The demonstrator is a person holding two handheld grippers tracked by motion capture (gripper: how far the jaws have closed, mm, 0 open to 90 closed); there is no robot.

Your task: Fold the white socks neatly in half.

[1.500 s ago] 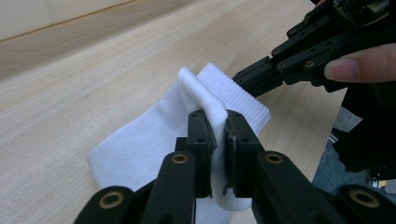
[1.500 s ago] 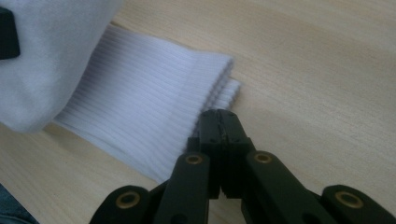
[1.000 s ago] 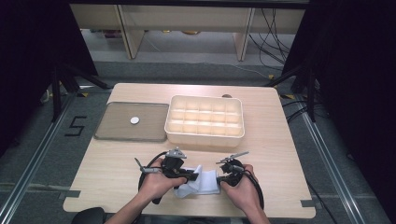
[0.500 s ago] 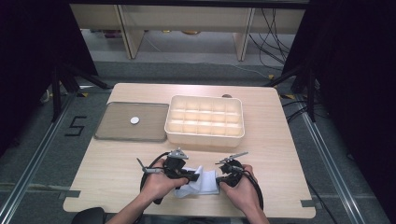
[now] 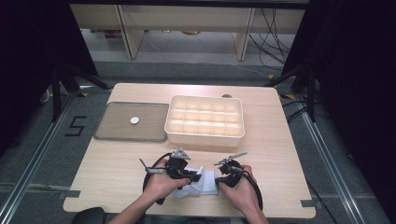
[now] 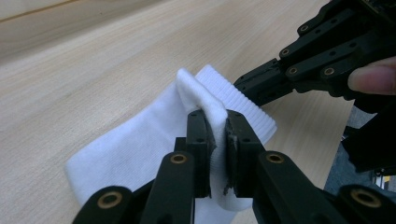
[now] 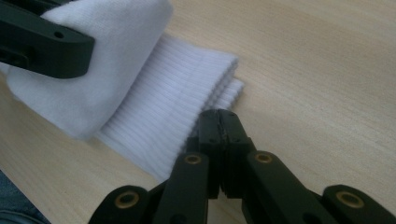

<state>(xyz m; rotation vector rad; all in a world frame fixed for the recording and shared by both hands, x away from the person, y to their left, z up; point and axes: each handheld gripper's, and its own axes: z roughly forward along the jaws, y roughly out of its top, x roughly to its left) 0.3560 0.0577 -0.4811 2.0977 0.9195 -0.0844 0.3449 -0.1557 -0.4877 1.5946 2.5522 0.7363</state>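
Observation:
A white sock (image 5: 204, 185) lies on the wooden table near its front edge, between my two grippers. In the left gripper view, my left gripper (image 6: 218, 135) is shut on a raised fold of the sock (image 6: 135, 144), pinching the fabric between its pads. My right gripper (image 7: 218, 116) has its jaws pressed together, with no fabric visible between them. Its tips rest at the ribbed cuff of the sock (image 7: 173, 107). In the high view, the left gripper (image 5: 194, 177) and the right gripper (image 5: 220, 178) face each other across the sock.
A cream box (image 5: 204, 140) with several compartments stands at the table's middle. To its left lies a flat grey tray (image 5: 112, 135) holding a small white disc (image 5: 135, 120). Bare wood stretches to the right of the box.

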